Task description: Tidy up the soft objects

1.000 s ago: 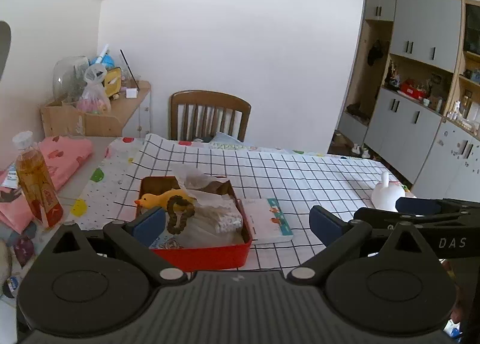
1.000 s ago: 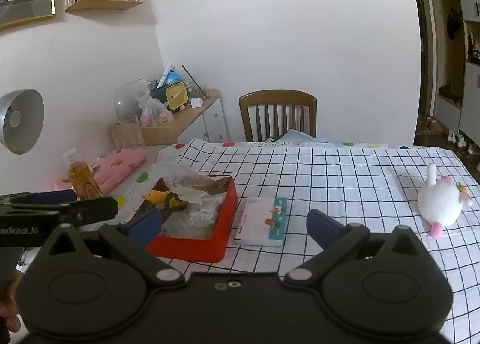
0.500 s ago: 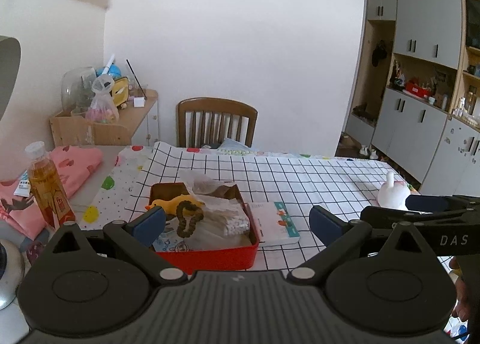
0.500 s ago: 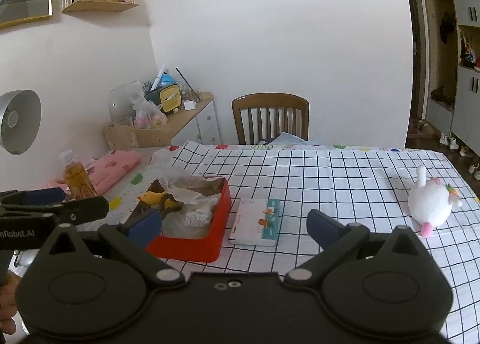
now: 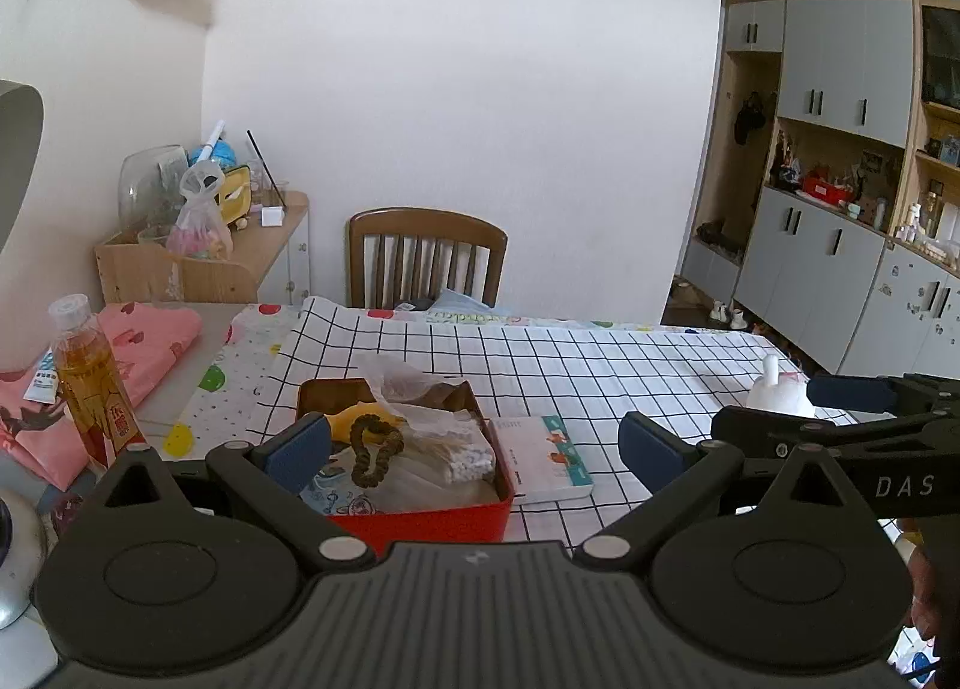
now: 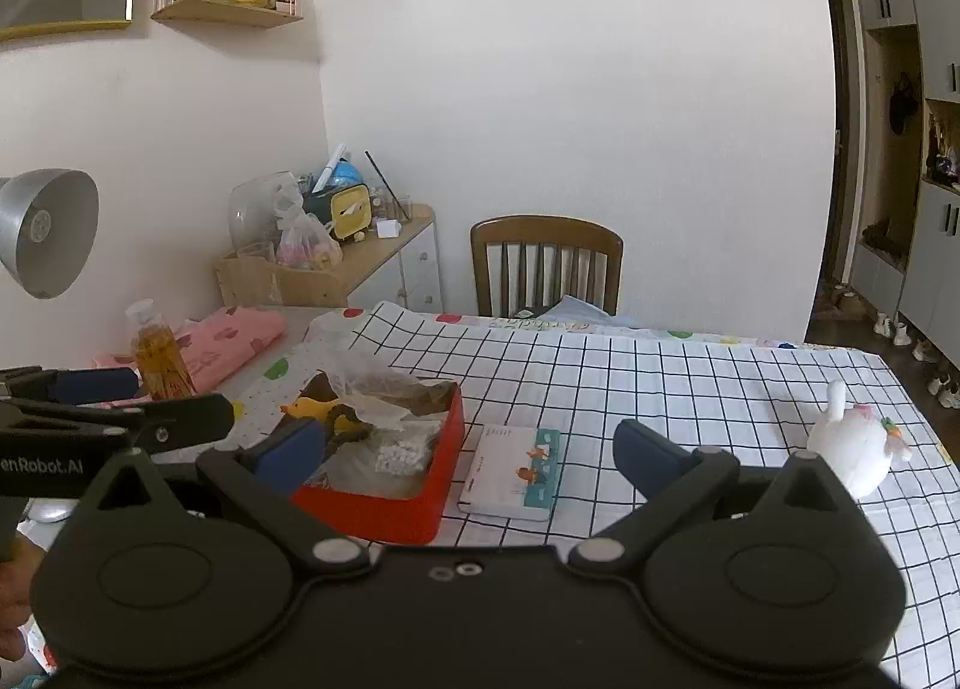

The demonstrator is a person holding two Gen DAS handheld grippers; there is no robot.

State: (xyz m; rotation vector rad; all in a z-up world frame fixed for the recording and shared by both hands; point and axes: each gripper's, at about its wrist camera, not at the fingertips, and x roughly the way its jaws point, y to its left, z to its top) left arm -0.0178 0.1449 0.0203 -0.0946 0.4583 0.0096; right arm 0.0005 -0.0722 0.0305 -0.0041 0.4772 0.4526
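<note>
A white plush toy lies on the checked tablecloth at the right; it also shows in the left wrist view, partly behind the right gripper. A red box holds a yellow duck toy, a brown scrunchie and plastic bags. My left gripper is open and empty, held above the table's near edge by the box. My right gripper is open and empty, held above the near edge, left of the plush.
A small book lies right of the red box. A bottle of amber liquid and pink cloth are at the left. A wooden chair stands at the far side. A lamp is at the left.
Both grippers have risen and drawn back a little, so the table looks lower and farther. Nothing on the table has moved.
</note>
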